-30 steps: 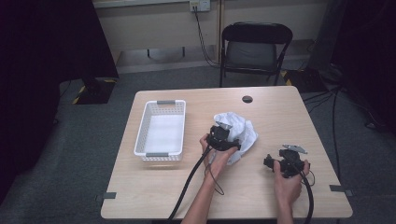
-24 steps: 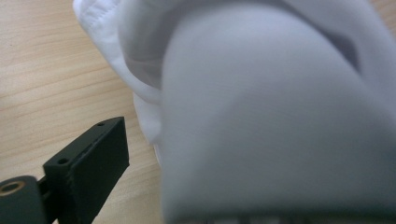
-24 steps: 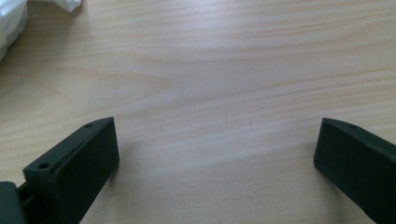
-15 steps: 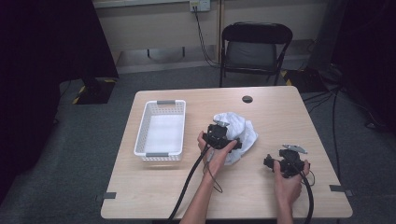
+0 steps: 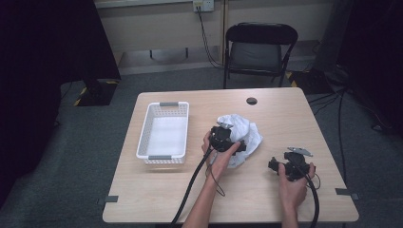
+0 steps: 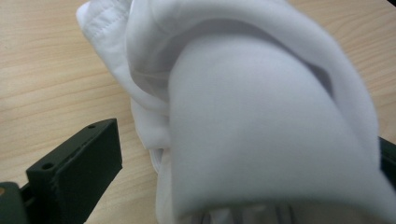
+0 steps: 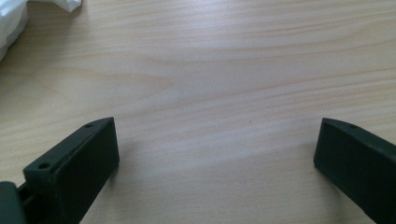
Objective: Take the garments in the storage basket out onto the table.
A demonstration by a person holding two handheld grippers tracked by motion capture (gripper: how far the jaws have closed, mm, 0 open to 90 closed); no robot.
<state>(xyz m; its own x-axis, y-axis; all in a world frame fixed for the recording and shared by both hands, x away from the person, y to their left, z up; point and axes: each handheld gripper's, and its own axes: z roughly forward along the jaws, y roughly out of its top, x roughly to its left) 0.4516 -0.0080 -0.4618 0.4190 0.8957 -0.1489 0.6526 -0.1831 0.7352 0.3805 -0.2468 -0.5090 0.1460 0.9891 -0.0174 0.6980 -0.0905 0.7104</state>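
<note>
Wooden table (image 5: 166, 199): bare wood along the near edge and across the far right corner area, apart from a small dark round spot (image 5: 252, 100) near the far edge. White basket (image 5: 163, 130) sits on the left half, long side running away from the person, clear of the left edge. Folding chair (image 5: 259, 50) stands beyond the far edge.

White cloth (image 5: 244, 135) lies crumpled near the table's middle, well apart from every edge, just right of the basket with a strip of bare wood between.

High view: left gripper (image 5: 223, 139) is at the cloth's left side; right gripper (image 5: 290, 166) sits over bare wood to the cloth's right, apart from it.

Left gripper view: cloth (image 6: 243, 116) bulges between the jaws, which stand wide apart, one at each side; stitched hem visible at top left. Contact with the jaws: cannot tell.

Right gripper view: jaws spread wide, nothing between them; cloth edge (image 7: 11, 18) at the top left corner.
</note>
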